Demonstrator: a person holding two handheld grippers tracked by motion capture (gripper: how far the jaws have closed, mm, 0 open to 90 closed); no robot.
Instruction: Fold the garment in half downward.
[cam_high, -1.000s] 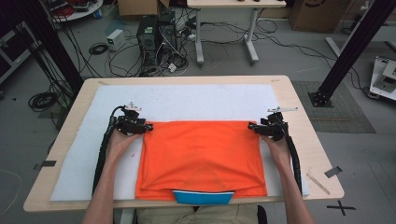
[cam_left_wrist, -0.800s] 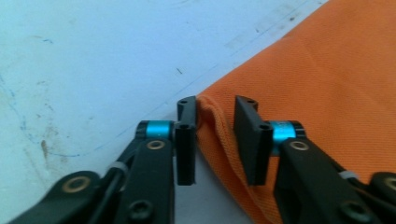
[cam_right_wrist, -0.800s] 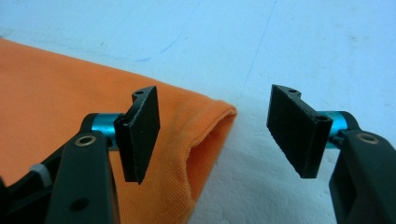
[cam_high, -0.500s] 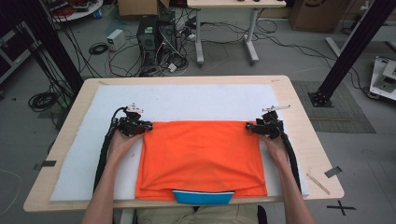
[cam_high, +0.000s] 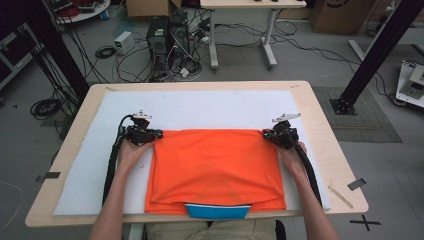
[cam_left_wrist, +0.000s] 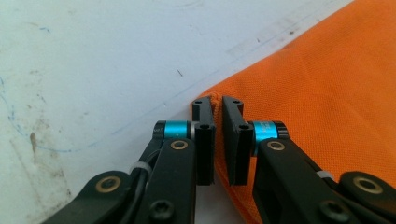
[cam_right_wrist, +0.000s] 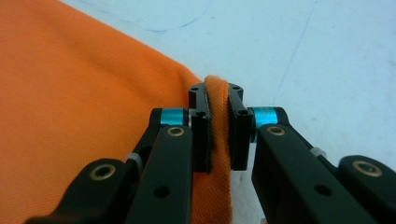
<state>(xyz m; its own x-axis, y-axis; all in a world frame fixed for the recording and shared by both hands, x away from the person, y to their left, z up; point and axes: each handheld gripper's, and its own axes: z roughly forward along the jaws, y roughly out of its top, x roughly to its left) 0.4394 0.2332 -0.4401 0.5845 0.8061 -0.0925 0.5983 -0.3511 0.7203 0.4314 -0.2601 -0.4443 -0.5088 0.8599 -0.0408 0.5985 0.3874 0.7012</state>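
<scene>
An orange garment (cam_high: 215, 170) lies folded flat on the white mat, a blue collar piece (cam_high: 218, 211) showing at its near edge. My left gripper (cam_high: 156, 135) sits at the garment's far left corner; its jaws have just been closing and now pinch the orange fabric (cam_left_wrist: 327, 70) at the corner, left gripper (cam_left_wrist: 218, 105). My right gripper (cam_high: 266, 134) sits at the far right corner; its jaws have just closed too, with a fold of orange cloth (cam_right_wrist: 93, 93) bunched between them, right gripper (cam_right_wrist: 215, 91).
The white mat (cam_high: 210, 107) covers most of the wooden table (cam_high: 320, 125). A small stick (cam_high: 341, 194) and a tape piece lie near the table's right front corner. Computers, cables and desk legs stand on the floor beyond.
Both grippers' jaws have closed onto the garment's far corners. The right gripper has slid slightly inward toward the fabric's corner. The garment itself lies as before.
</scene>
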